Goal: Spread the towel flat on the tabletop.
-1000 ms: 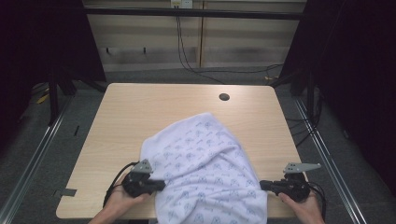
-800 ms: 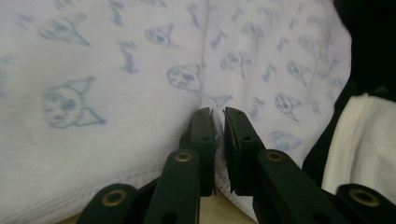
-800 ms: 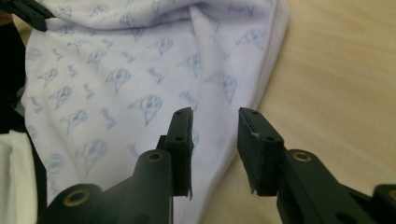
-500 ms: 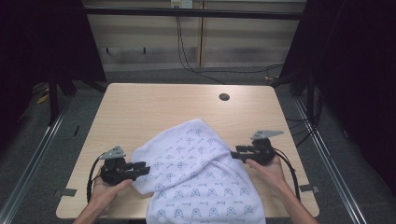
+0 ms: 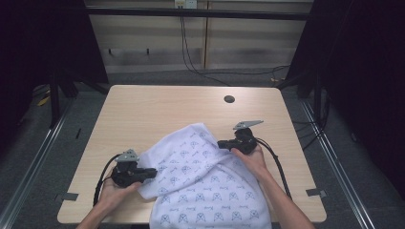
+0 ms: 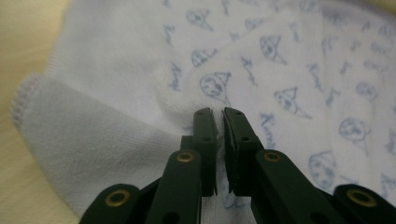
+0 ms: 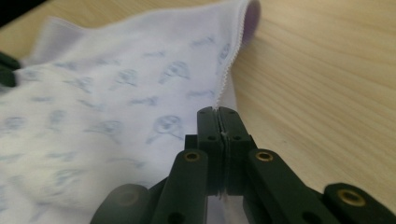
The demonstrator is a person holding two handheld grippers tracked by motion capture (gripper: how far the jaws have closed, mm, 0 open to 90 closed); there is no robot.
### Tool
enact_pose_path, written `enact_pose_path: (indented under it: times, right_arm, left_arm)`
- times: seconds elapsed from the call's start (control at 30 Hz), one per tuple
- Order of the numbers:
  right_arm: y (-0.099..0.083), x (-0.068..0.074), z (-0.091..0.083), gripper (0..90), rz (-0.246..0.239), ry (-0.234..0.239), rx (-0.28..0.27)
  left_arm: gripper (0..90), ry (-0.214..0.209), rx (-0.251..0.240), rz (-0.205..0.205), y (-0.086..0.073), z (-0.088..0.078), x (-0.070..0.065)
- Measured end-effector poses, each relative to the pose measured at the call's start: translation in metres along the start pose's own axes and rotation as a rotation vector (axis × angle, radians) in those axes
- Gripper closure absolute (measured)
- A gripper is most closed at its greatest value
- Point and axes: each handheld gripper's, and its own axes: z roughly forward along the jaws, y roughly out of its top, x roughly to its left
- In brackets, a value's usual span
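The patterned cloth (image 5: 200, 186) is being pinched at both edges — left gripper (image 5: 152, 172) and right gripper (image 5: 220, 143) having just been closing on it — with spreading or folding judged barely begun.

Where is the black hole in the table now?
In the high view, the hole lies near the table's far edge, right of centre, beyond the towel and the right gripper.

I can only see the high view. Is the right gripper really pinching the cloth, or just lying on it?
Observer: Pinching. The right gripper has its jaws shut on the stitched edge of the cloth.
Operator: And the other one?
Observer: The left gripper jaws have just been closing, and a fold of cloth is squeezed between them, away from the hem.
Operator: What are the blue drawings?
Observer: Close up, they look like little cartoon faces with scribbly words beside them.
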Motion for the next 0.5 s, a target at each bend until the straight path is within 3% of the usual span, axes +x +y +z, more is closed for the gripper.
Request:
enact_pose_path:
  times: [0.03, 0.07, 0.1, 0.13, 0.23, 0.27, 0.33, 0.4, 0.47, 0.5]
  right_arm:
    - [0.004, 0.011, -0.022, 89.0, -0.016, 0.02, -0.057]
    - [0.004, 0.011, -0.022, 89.0, -0.016, 0.02, -0.057]
    - [0.002, 0.024, -0.045, 89.0, -0.022, 0.066, -0.106]
    - [0.002, 0.024, -0.045, 89.0, -0.022, 0.066, -0.106]
    - [-0.016, 0.049, -0.073, 88.9, -0.063, 0.126, -0.099]
    - [-0.037, 0.065, -0.086, 88.8, -0.068, 0.167, -0.072]
    - [-0.045, 0.07, -0.089, 88.7, -0.067, 0.178, -0.046]
    - [-0.073, 0.081, -0.091, 88.0, -0.052, 0.194, 0.039]
    - [-0.098, 0.086, -0.088, 85.2, -0.055, 0.173, 0.15]
    - [-0.103, 0.084, -0.086, 83.4, -0.046, 0.158, 0.178]
  left_arm:
    - [84.7, 0.001, -0.022, 0.0, 0.002, -0.003, -0.001]
    - [84.7, -0.002, -0.037, 0.008, 0.004, -0.006, -0.001]
    - [84.8, -0.005, -0.06, 0.017, 0.008, -0.009, -0.006]
    - [84.8, -0.005, -0.06, 0.017, 0.008, -0.009, -0.006]
    - [84.5, -0.025, -0.082, 0.031, 0.011, -0.013, -0.016]
    - [84.4, -0.029, -0.081, 0.042, 0.011, -0.014, -0.02]
    - [84.3, -0.033, -0.08, 0.054, 0.011, -0.014, -0.025]
    - [84.4, -0.038, -0.089, 0.064, 0.014, -0.012, -0.031]
    - [84.2, -0.05, -0.096, 0.084, 0.02, -0.009, -0.038]
    - [84.2, -0.079, -0.108, 0.098, 0.028, -0.002, -0.048]
